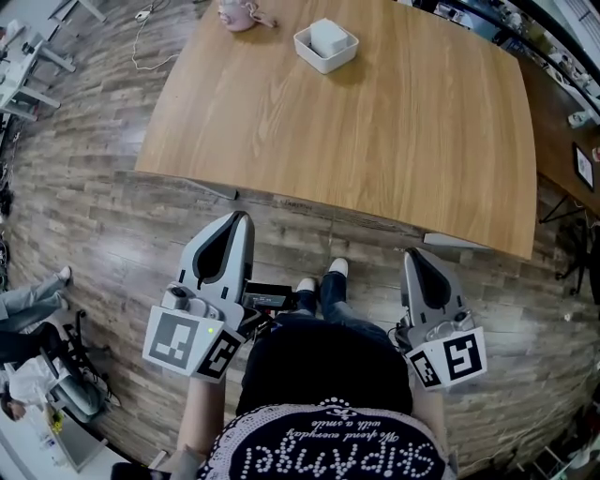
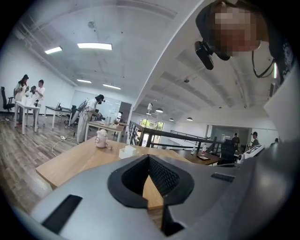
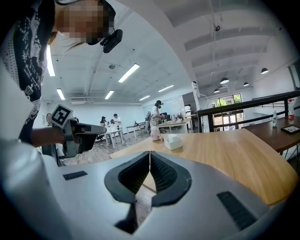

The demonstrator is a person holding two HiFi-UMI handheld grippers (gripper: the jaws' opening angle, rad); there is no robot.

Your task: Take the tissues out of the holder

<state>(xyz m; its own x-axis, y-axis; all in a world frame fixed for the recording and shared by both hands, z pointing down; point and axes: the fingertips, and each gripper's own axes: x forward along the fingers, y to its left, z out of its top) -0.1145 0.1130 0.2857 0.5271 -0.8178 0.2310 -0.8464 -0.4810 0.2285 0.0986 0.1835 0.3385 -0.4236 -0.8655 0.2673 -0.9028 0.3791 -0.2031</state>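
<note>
You stand short of the near edge of a bare wooden counter (image 1: 375, 141), with both tongs held low in front of you over the plank floor (image 1: 94, 216), well apart from anything on the counter.

The left tongs (image 1: 244, 217) are closed, their dark ribbed pads meeting at the tips with nothing between them; the left gripper view shows the same tips (image 2: 149, 157) pressed together and only counter wood showing through the gap below. The right tongs (image 1: 413, 253) are also closed and empty, the tips (image 3: 150, 152) touching in the right gripper view. Both point toward the counter.

The white square tissue holder (image 1: 325, 49) sits near the counter's far edge, about midway along it, with a stack of white tissues (image 1: 329, 36) standing up inside it. A small pink object (image 1: 238, 13) stands to the holder's left along that far edge, apart from it. In both gripper views the holder (image 2: 127, 151) (image 3: 173, 142) appears small beyond the closed tips, the pink object (image 2: 101, 138) (image 3: 154, 133) just beside it.

Your shoes (image 1: 323, 275) show between the two tongs. Other people stand at desks in the background.
</note>
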